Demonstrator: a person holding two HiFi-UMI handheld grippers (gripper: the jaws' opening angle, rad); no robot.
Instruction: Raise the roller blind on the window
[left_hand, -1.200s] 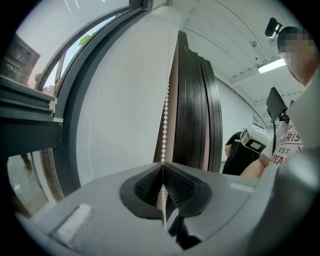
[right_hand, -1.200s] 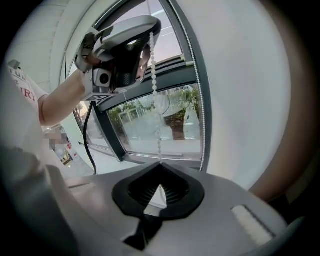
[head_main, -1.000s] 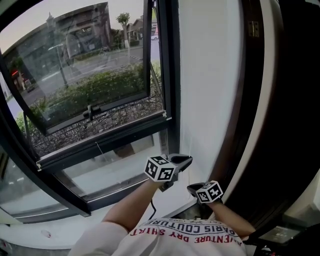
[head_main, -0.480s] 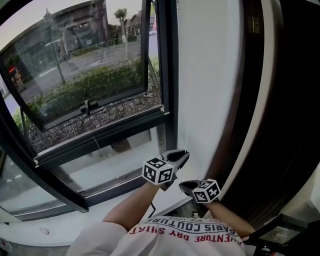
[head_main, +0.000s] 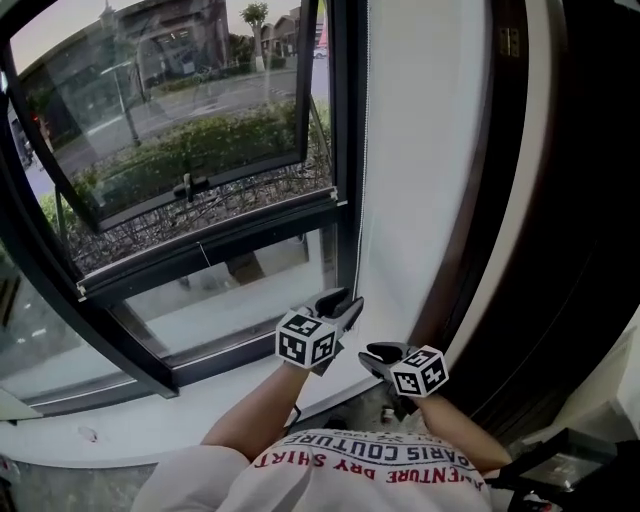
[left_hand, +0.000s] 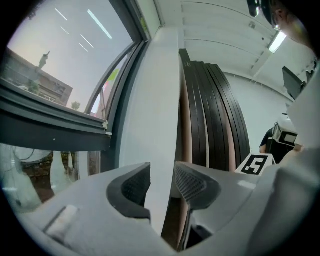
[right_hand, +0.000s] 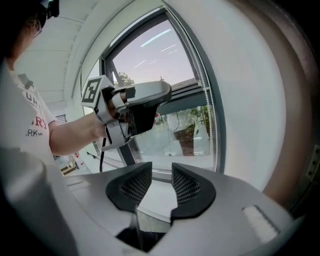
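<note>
Hanging along the right edge of the dark-framed window (head_main: 215, 245), the white fabric roller blind (head_main: 420, 160) is drawn low. The left gripper (left_hand: 162, 184) has just been opening; its jaws stand wide, and the blind's pale edge shows in the gap, possibly behind them. The right gripper (right_hand: 161, 184), just beside it, has also been opening, with nothing between its jaws.

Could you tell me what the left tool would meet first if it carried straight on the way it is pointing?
Probably the white panel, which fills the gap ahead of the left tool. Its jaws have just been opening and press on nothing; how far off the panel stands is unclear.
</note>
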